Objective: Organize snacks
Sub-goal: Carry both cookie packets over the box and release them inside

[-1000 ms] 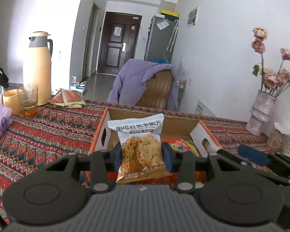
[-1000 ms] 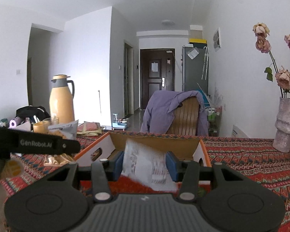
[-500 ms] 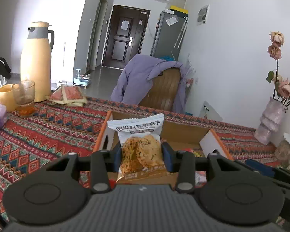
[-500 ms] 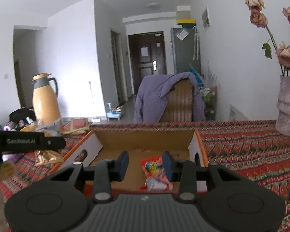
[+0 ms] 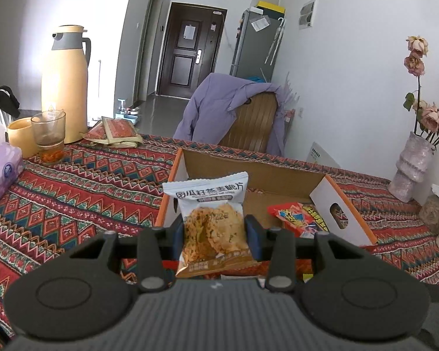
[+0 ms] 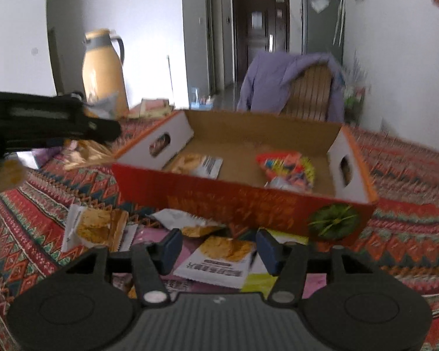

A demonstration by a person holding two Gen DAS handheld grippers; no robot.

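My left gripper (image 5: 215,231) is shut on a white and gold cracker packet (image 5: 212,219), held upright just in front of the open cardboard box (image 5: 248,172). A red snack packet (image 5: 297,215) lies in the box. In the right wrist view the box (image 6: 243,201) holds a white cracker packet (image 6: 199,162) and the red packet (image 6: 286,165). My right gripper (image 6: 218,248) is open and empty, low over loose cracker packets (image 6: 219,256) on the table in front of the box. More packets (image 6: 95,228) lie to the left. The left gripper's body (image 6: 44,120) shows at the left edge.
A yellow thermos (image 5: 65,84), a glass (image 5: 48,133), a cup and a tissue pack (image 5: 1,171) stand at the table's left. Tea packets (image 5: 114,133) lie behind. A vase of dried flowers (image 5: 411,169) stands right. A chair with a purple jacket (image 5: 234,111) is behind the table.
My right gripper let its white packet go into the box, then pulled back and down over the loose packets. My left gripper has drifted slightly, still holding its packet.
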